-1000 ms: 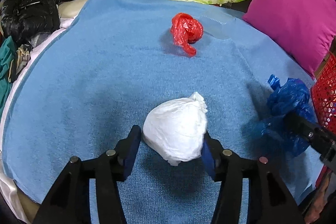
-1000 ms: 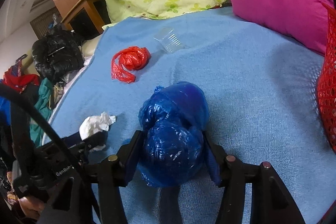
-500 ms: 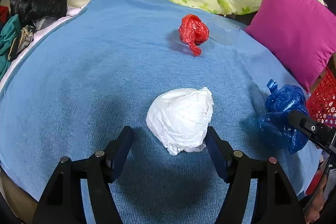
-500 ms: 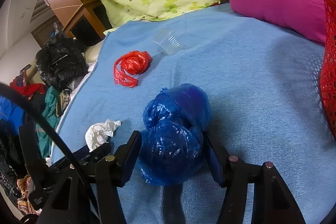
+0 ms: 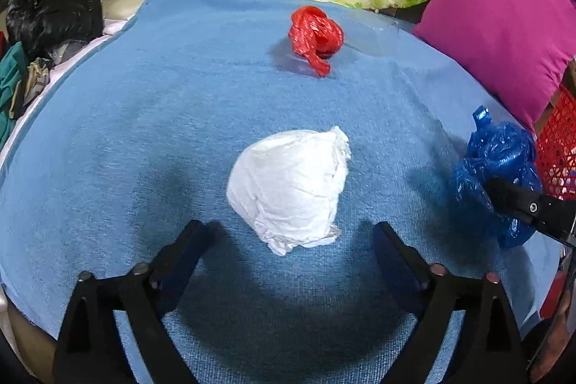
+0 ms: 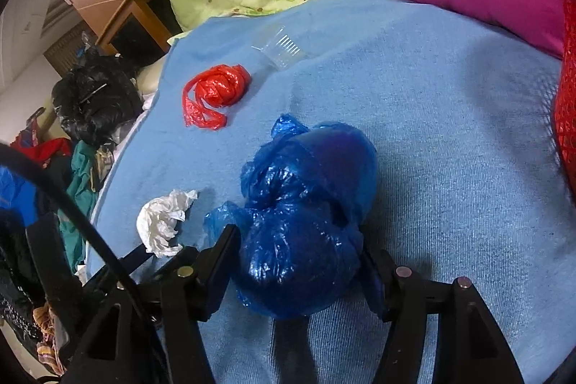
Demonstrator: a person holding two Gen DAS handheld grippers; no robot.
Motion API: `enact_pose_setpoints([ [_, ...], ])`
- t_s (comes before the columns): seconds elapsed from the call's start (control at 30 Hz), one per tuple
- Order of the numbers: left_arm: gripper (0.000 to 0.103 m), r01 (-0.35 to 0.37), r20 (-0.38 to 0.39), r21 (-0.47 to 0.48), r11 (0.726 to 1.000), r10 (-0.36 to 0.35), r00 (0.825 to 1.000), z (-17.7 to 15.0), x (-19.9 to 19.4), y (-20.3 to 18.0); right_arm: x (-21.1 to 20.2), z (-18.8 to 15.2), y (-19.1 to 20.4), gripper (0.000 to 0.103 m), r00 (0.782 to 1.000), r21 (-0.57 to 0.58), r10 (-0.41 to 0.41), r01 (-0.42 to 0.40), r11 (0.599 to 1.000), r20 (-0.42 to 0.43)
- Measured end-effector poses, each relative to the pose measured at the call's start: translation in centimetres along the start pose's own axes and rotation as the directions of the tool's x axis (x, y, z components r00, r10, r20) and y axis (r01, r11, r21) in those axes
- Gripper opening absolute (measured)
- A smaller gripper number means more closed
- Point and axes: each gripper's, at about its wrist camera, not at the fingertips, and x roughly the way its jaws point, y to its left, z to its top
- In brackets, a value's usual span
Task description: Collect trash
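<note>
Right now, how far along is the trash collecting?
Done: nothing; all lies on the blue blanket. In hand: right gripper pinches the crumpled blue plastic bag, jaws just opening; left gripper, just opened, clears the white paper wad. Left: those, the red plastic bag, the clear plastic cup.

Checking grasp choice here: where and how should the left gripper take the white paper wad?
Grip the white paper wad across its wide rounded body, coming from above and from the near side. The left gripper, whose jaws have just been opening, stands short of it; its thin crumpled tips would tear or slip.
</note>
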Motion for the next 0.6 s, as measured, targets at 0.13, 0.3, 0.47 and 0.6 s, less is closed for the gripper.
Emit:
enact_pose_setpoints([
  [0.13,0.098,0.023,0.002,-0.027,0.999,-0.023,1.0,-0.1,-0.3,0.5,-1.0,0.0,-0.2,0.066,0.999,0.012,0.013,-0.013,1.0,0.035],
  [0.3,0.098,0.052,0.022,-0.103,0.993,-0.05,0.999,-0.1,-1.8,2.1,-1.7,0.2,-1.0,0.066,0.997,0.059,0.05,-0.053,0.997,0.053],
  [0.47,0.098,0.056,0.071,-0.095,0.994,-0.049,0.996,1.2,-3.7,2.7,-1.5,0.4,-1.3,0.066,0.996,0.084,0.071,-0.074,0.994,0.048],
  [0.6,0.096,0.065,0.051,-0.087,0.994,-0.061,0.997,2.0,-3.2,2.5,-1.3,0.3,-0.9,0.066,0.997,0.077,0.066,-0.07,0.995,0.05],
])
